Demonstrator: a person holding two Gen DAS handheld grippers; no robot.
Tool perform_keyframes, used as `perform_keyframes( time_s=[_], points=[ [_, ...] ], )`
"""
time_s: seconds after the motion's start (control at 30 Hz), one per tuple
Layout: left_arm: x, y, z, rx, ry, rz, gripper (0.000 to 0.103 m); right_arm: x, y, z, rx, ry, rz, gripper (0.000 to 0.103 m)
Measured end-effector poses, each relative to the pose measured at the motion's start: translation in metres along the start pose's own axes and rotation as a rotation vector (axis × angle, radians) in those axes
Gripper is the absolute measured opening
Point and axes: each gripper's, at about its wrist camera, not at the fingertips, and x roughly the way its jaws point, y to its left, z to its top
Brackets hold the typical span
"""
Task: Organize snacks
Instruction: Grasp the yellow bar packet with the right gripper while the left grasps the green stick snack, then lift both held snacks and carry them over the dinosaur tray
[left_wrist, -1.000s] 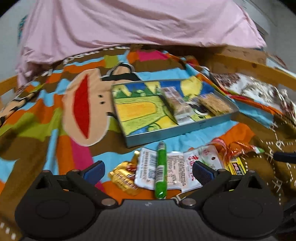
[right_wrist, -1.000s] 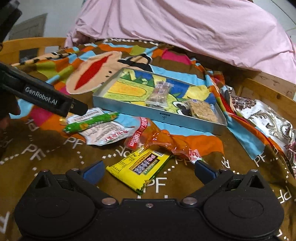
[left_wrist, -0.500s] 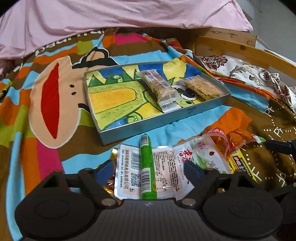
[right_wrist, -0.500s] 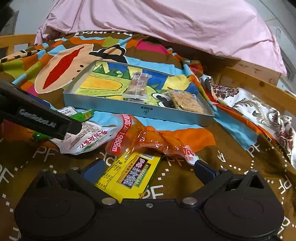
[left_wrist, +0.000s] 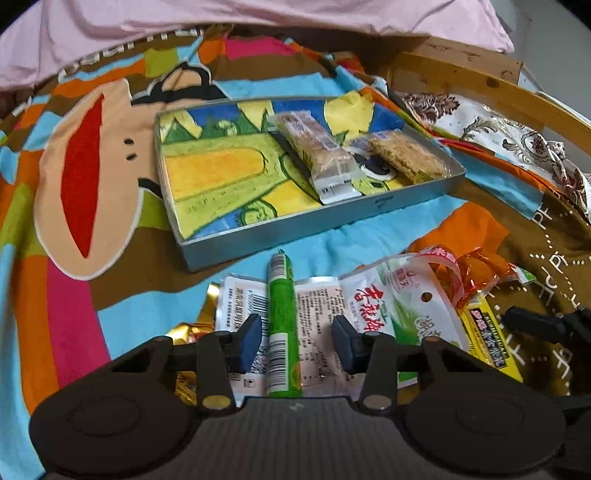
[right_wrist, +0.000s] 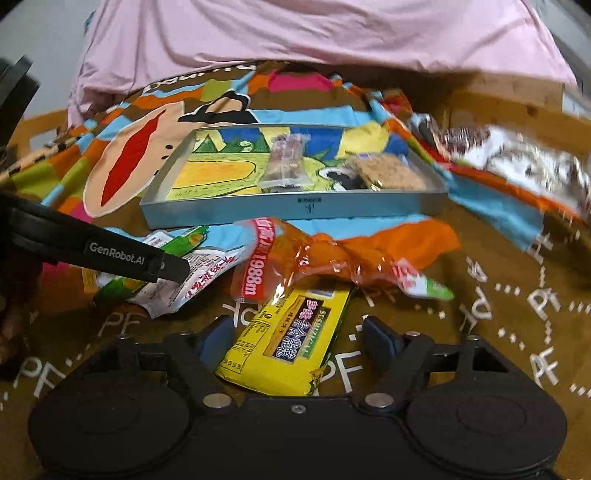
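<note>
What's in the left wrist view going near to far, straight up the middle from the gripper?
left gripper, jaws closing around but not yet pressing the green stick snack → white packet under it → near wall of the metal tray → clear-wrapped bar in the tray → pink sheet

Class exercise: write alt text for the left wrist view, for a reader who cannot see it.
The left gripper is closing around a green snack stick, pads not yet touching it, which lies on white snack packets on a colourful cartoon blanket. Beyond sits a metal tray holding two wrapped snack bars.
</note>
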Motion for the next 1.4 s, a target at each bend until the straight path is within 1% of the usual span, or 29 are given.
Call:
perform_keyframes(
  time_s=[0.07, 0.13, 0.17, 0.2, 0.27, 0.37, 0.43, 0.57, 0.63, 0.8, 0.87, 0.9, 0.93, 1.0, 1.03, 1.1, 1.2, 1.27, 1.33, 1.4],
  points=[
    [0.002, 0.002, 0.004, -0.042, 0.028, -0.016, 0.046, 0.0, -0.002, 0.0, 0.016, 0.004, 0.009, 0.071],
    [0.003, 0.004, 0.007, -0.078, 0.047, -0.012, 0.045, -0.001, 0.0, 0.0, 0.012, 0.005, 0.024, 0.061],
    [0.003, 0.004, 0.007, -0.084, 0.054, -0.003, 0.039, -0.001, 0.0, 0.0, 0.009, 0.007, 0.03, 0.061],
    [0.003, 0.003, 0.008, -0.089, 0.063, 0.009, 0.036, -0.002, 0.001, 0.0, 0.008, 0.008, 0.027, 0.061],
    [0.002, 0.005, 0.007, -0.122, 0.08, 0.015, 0.025, -0.002, -0.001, 0.001, 0.022, 0.014, 0.036, 0.06],
    [-0.001, 0.012, 0.003, -0.219, 0.099, -0.01, 0.021, -0.005, -0.005, 0.002, 0.041, 0.028, 0.051, 0.06],
    [-0.005, 0.01, 0.0, -0.246, 0.102, -0.006, 0.021, -0.009, -0.006, 0.001, 0.041, 0.038, 0.063, 0.059],
    [-0.013, 0.0, -0.008, -0.259, 0.111, 0.014, 0.021, -0.021, -0.011, -0.003, 0.011, 0.065, 0.093, 0.058],
    [-0.02, -0.002, -0.014, -0.279, 0.112, 0.01, 0.02, -0.027, -0.014, -0.005, -0.008, 0.078, 0.101, 0.057],
    [-0.032, -0.004, -0.027, -0.354, 0.123, -0.001, 0.02, -0.037, -0.02, -0.007, -0.032, 0.108, 0.098, 0.057],
    [-0.033, -0.004, -0.028, -0.361, 0.121, -0.003, 0.021, -0.035, -0.018, -0.008, -0.044, 0.109, 0.095, 0.061],
    [-0.032, -0.003, -0.028, -0.36, 0.122, -0.003, 0.021, -0.034, -0.017, -0.009, -0.042, 0.107, 0.094, 0.064],
    [-0.03, -0.002, -0.028, -0.358, 0.12, -0.003, 0.021, -0.032, -0.017, -0.009, -0.038, 0.107, 0.098, 0.071],
    [-0.028, -0.003, -0.028, -0.348, 0.118, -0.006, 0.025, -0.027, -0.016, -0.008, -0.018, 0.097, 0.105, 0.076],
    [-0.027, -0.003, -0.028, -0.342, 0.112, -0.007, 0.027, -0.025, -0.016, -0.008, -0.011, 0.091, 0.099, 0.077],
    [-0.025, -0.003, -0.029, -0.34, 0.1, -0.008, 0.028, -0.019, -0.015, -0.007, 0.004, 0.078, 0.082, 0.077],
    [-0.025, -0.002, -0.034, -0.355, 0.075, -0.015, 0.028, -0.015, -0.014, -0.01, 0.022, 0.069, 0.064, 0.075],
    [-0.026, -0.002, -0.038, -0.353, 0.058, -0.013, 0.025, -0.016, -0.014, -0.011, 0.029, 0.062, 0.053, 0.068],
    [-0.027, -0.005, -0.04, -0.341, 0.047, -0.001, 0.023, -0.018, -0.016, -0.012, 0.04, 0.059, 0.041, 0.056],
    [-0.029, -0.007, -0.041, -0.335, 0.042, 0.005, 0.022, -0.02, -0.015, -0.013, 0.029, 0.061, 0.045, 0.055]
  ],
)
